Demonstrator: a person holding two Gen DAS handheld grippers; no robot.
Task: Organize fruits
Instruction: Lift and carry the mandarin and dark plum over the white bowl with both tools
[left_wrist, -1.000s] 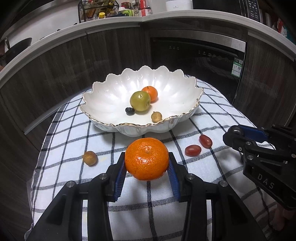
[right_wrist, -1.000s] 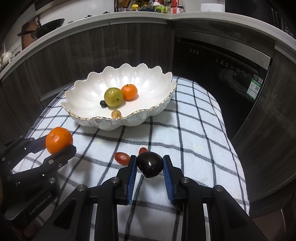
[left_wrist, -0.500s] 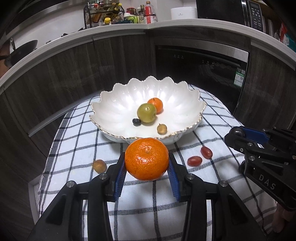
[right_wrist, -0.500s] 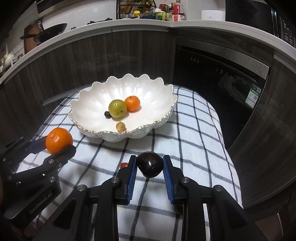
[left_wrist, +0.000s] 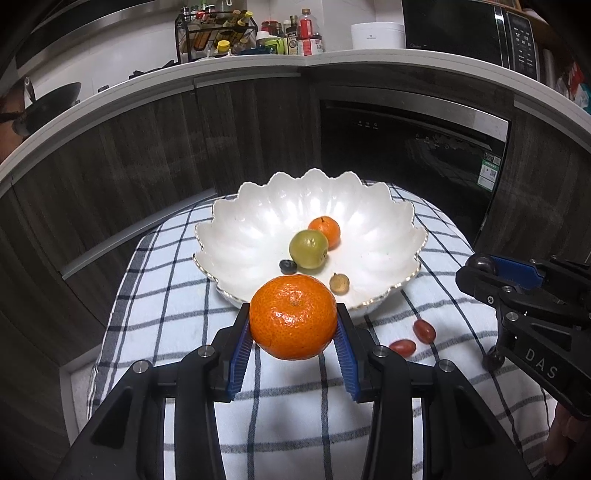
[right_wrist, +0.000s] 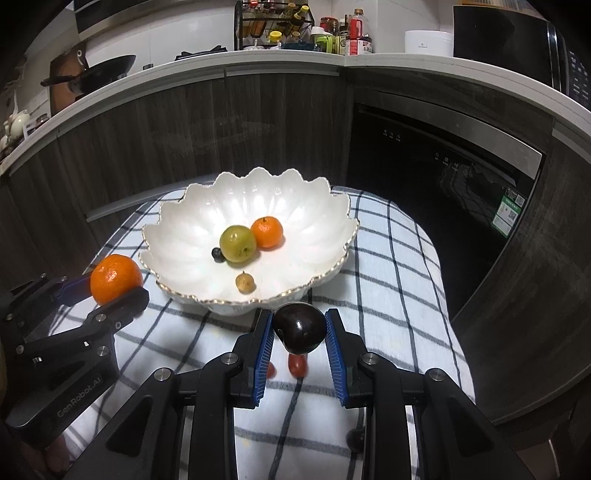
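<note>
From the left wrist view, the left gripper (left_wrist: 293, 332) is clamped on a mandarin (left_wrist: 293, 316), its blue pads pressing both flanks so the fruit hangs clear of the checked cloth (left_wrist: 177, 295), just short of the near rim of the scalloped white bowl (left_wrist: 255, 221). Inside the bowl lie a smaller mandarin (left_wrist: 324, 231), a green fruit (left_wrist: 308, 248), a dark berry (left_wrist: 288, 266) and a small tan fruit (left_wrist: 339, 283). Two red grape tomatoes (left_wrist: 424, 330) rest on the cloth, to the right of the held mandarin. At the right edge the right gripper (left_wrist: 480, 267) shows side-on with something dark at its tip. The height of the carry looks meant to clear the bowl's raised rim.

From the right wrist view, the right gripper (right_wrist: 298, 328) is closed on a dark plum-like fruit (right_wrist: 298, 326), pinched between the blue pads and held above the cloth (right_wrist: 388, 277), near the bowl's (right_wrist: 325, 206) front edge. A red tomato (right_wrist: 297, 365) shows on the cloth beneath it, another partly hidden by the left finger. At the left, the left gripper (right_wrist: 114, 288) carries the mandarin (right_wrist: 116, 278) beside the bowl's left rim. With both fruits poised at the rim, the step in hand appears to be delivering them into the bowl; the tomatoes are left to collect.
</note>
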